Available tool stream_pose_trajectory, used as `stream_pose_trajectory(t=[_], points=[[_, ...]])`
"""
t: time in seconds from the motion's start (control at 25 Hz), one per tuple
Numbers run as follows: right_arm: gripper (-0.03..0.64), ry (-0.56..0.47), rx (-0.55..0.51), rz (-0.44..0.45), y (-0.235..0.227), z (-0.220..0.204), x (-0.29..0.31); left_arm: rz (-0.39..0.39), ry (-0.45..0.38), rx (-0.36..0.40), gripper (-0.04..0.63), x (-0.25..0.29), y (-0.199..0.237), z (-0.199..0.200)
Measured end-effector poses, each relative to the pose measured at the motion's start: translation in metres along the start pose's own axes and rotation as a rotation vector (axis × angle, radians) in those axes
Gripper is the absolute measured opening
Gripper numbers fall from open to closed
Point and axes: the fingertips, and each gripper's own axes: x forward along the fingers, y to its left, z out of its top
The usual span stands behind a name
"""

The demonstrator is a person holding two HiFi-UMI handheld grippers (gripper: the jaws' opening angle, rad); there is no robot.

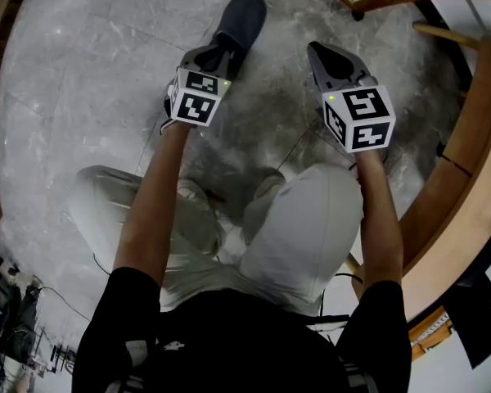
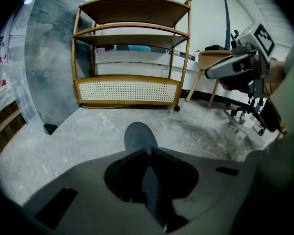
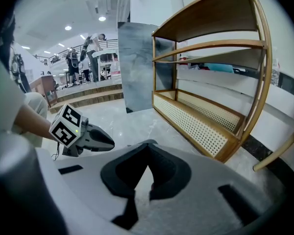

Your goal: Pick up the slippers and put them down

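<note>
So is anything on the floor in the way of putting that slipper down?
Nothing visible. The slipper is clamped in the left gripper, and the marble floor around and ahead of it is bare. The wooden shelf stands well beyond it.

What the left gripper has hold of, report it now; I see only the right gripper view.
Observer: The left gripper is shut on an edge of a dark grey slipper.
Operator: Give me the way it points.
Observer: In the head view its toe points away from the person, past the jaws.
Operator: Place my right gripper against it.
Observer: The right gripper stands to the slipper's right, apart from it, jaws together and empty.
</note>
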Motion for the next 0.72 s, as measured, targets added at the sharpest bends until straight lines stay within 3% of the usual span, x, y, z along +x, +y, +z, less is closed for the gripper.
stream_pose_trajectory(t=[0.36,0.72], points=[[-0.002,-0.001,0.045,-0.023,-0.004,0.022,-0.022,-0.019,-0.082,0.04,0.011,-0.025,-0.006,0.057],[-0.002,0.045,0.093,-0.007,0.001,0.055,-0.065,-0.037,-0.069,0.085,0.008,-0.073,-0.023,0.099]])
